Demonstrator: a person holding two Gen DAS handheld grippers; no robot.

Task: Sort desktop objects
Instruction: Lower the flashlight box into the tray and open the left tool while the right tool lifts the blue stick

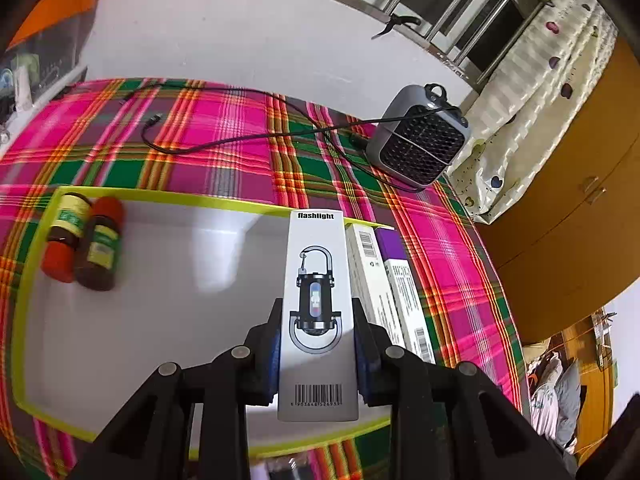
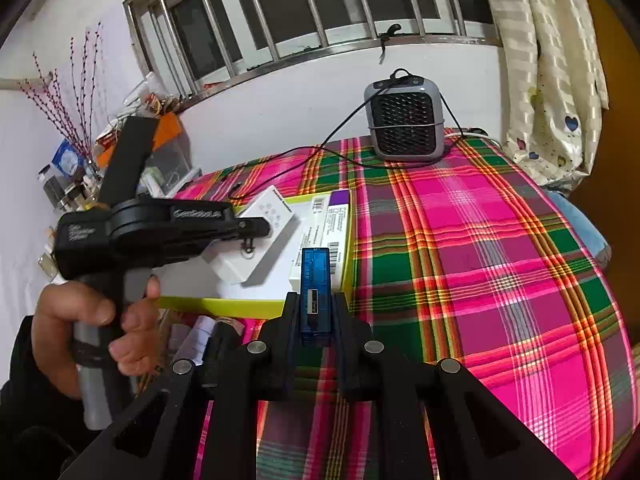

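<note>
My left gripper (image 1: 318, 308) is shut on a white flashlight box (image 1: 318, 280), held over the white tray with a lime-green rim (image 1: 168, 196). Two slim boxes, one white (image 1: 370, 280) and one purple-topped (image 1: 404, 280), lie at the tray's right side beside it. Two brown bottles (image 1: 84, 240) lie in the tray's far left corner. My right gripper (image 2: 315, 300) is shut on a small blue translucent device (image 2: 315, 292), just off the tray's near right corner (image 2: 348, 272). In the right wrist view a hand (image 2: 92, 320) holds the left gripper tool (image 2: 152, 228) with the flashlight box (image 2: 260, 240).
A grey fan heater (image 1: 420, 136) stands at the table's far right, its black cable (image 1: 240, 140) trailing over the pink-green plaid cloth (image 2: 480, 260). Clutter fills a shelf at the far left (image 2: 80, 168). A curtain (image 2: 552, 60) and wooden furniture (image 1: 568, 200) lie right of the table.
</note>
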